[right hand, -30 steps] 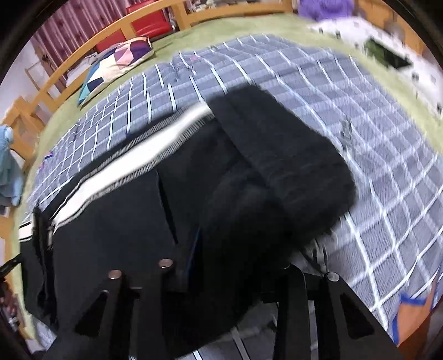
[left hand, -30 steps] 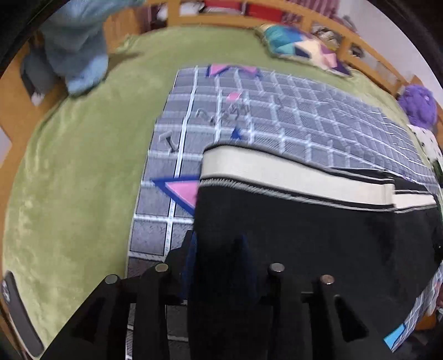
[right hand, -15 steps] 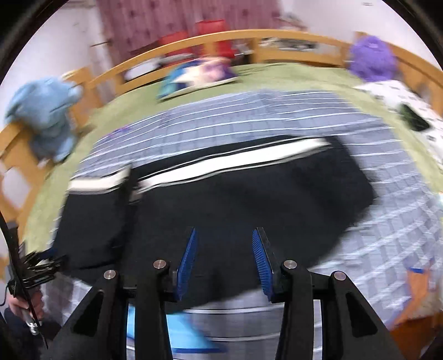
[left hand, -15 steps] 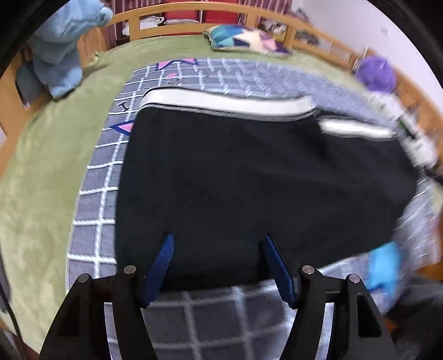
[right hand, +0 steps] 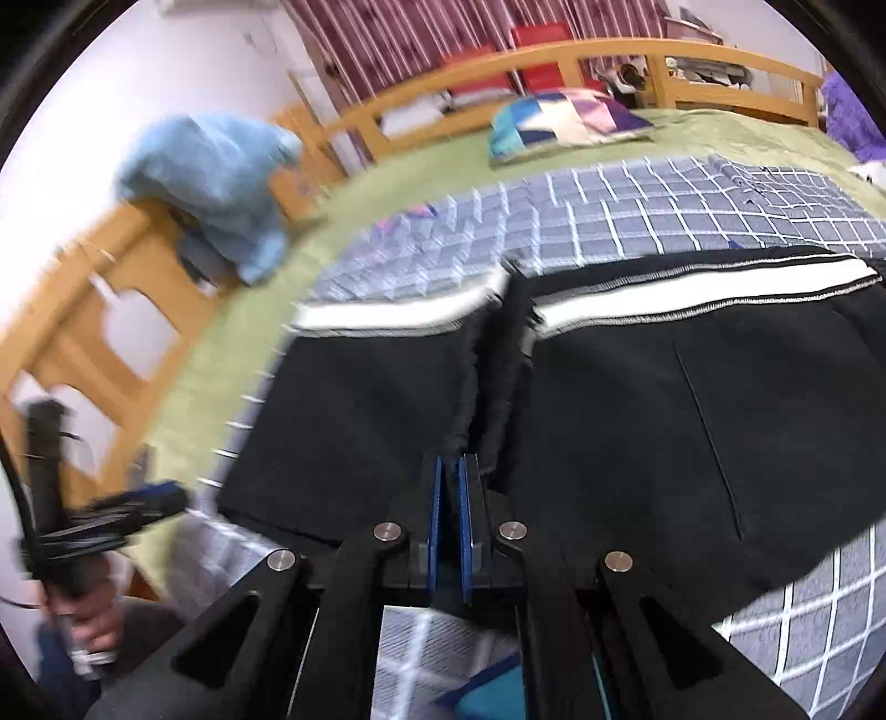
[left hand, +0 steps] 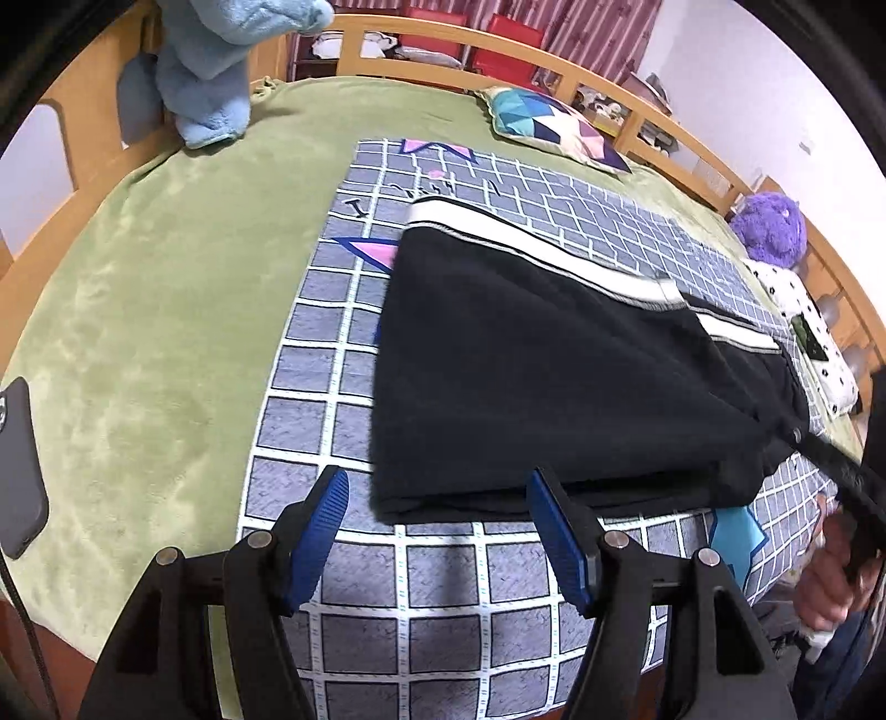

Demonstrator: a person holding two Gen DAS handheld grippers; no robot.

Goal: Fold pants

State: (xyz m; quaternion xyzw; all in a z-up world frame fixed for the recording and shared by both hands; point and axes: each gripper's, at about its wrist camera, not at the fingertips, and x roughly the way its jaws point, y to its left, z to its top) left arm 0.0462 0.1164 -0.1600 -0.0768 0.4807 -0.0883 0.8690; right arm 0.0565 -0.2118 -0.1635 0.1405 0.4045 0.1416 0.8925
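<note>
nearest, in the left wrist view, left gripper (left hand: pixel 437 501) with blue pads (left hand: pixel 318 534) spread wide, nothing between them, poised just short of the near edge of the black pants (left hand: pixel 542 387). in the right wrist view, right gripper (right hand: pixel 449 476) with blue pads pressed almost together, tips right at a raised fold of the pants (right hand: pixel 637 421); cannot tell whether any cloth is pinched. pants lying flat on the grey checked blanket (left hand: pixel 310 360), folded over, white side stripe (left hand: pixel 531 249) along the far edge. beyond, green bedcover (left hand: pixel 149 310), patchwork cushion (left hand: pixel 554 124), blue plush toy (left hand: pixel 216 61) against the wooden bed rail (left hand: pixel 443 25), purple plush (left hand: pixel 772 230) to the right
</note>
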